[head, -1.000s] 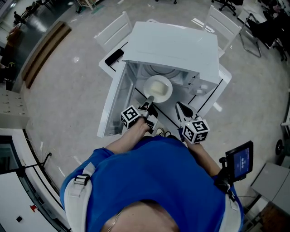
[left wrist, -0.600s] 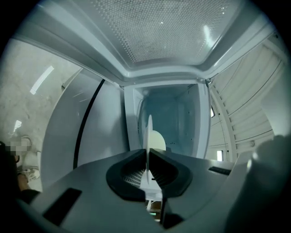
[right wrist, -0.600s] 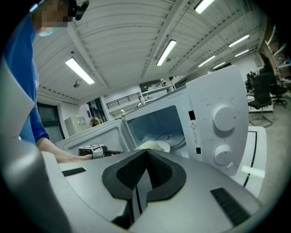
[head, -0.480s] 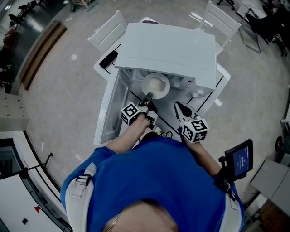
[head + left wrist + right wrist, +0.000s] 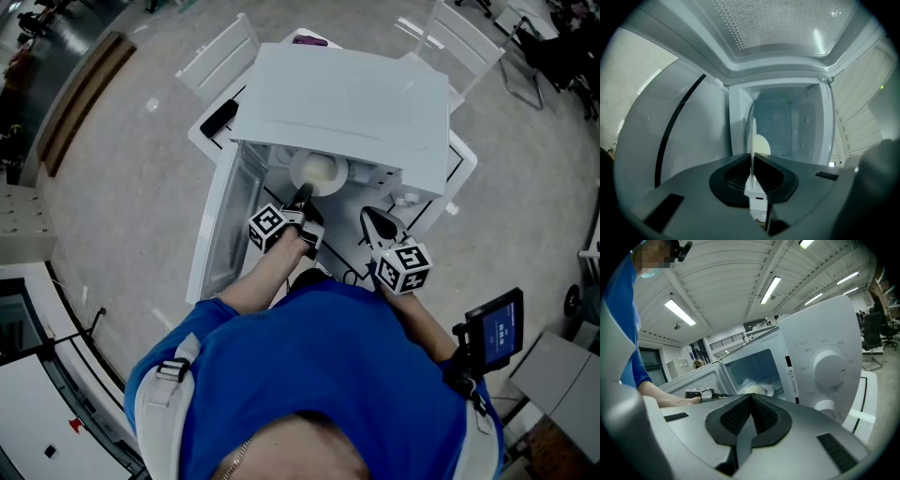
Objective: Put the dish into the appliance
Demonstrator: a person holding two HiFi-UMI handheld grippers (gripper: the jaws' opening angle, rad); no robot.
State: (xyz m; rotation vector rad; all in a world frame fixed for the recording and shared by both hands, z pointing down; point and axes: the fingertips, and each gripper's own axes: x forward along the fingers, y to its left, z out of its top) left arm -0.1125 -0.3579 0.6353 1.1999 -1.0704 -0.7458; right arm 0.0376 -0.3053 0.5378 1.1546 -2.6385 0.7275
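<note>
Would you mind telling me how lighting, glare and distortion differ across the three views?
Head view: even light, glints on the floor, wide-angle curving at the edges. Left gripper view: dim and bluish inside the microwave, glare streak on the perforated panel, dark corners. Right gripper view: bright ceiling lamps, fisheye bending, mosaic patch top left.

Microwave (image 5: 347,94) on a counter (image 5: 461,167), its door (image 5: 217,230) swung open to the left, dish (image 5: 317,172) just inside the cavity mouth, left gripper (image 5: 302,197) in front of the dish, right gripper (image 5: 375,221) to its right before the control panel (image 5: 825,366), two chairs (image 5: 217,58) behind the counter
</note>
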